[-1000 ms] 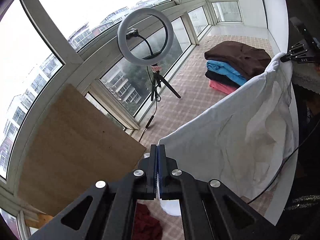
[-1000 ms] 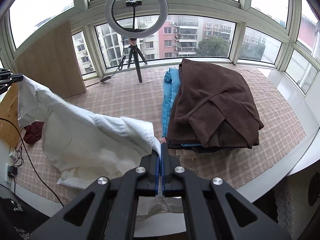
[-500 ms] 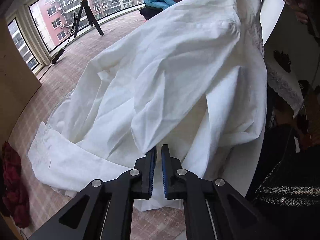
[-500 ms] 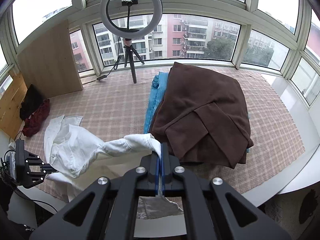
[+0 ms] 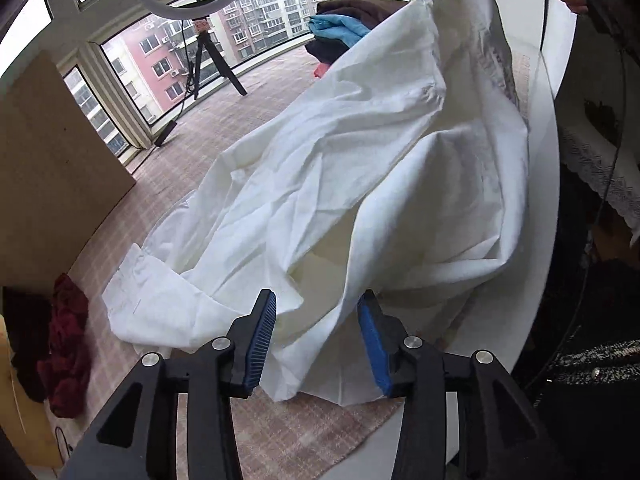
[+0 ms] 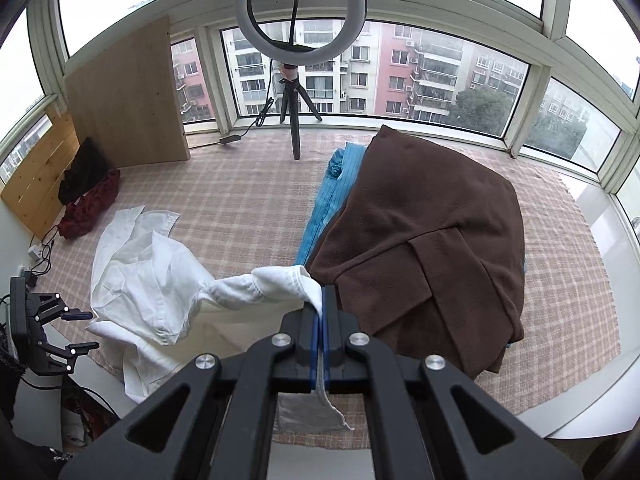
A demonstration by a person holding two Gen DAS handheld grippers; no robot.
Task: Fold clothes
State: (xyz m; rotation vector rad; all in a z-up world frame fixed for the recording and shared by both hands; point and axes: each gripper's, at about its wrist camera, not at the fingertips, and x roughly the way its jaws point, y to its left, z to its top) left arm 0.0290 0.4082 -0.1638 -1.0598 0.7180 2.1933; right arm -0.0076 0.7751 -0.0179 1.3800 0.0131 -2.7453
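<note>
Currently, right gripper (image 6: 321, 312) jaws clamp the white shirt (image 5: 340, 184) edge, lifting it; left gripper (image 5: 318, 338) jaws spread wide, empty, near the shirt's hem.

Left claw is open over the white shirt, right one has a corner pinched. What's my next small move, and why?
Probably ease the left claw forward and close on the white shirt between its pads. The right claw alone holds it up, the rest lying crumpled on the checked mat.
</note>
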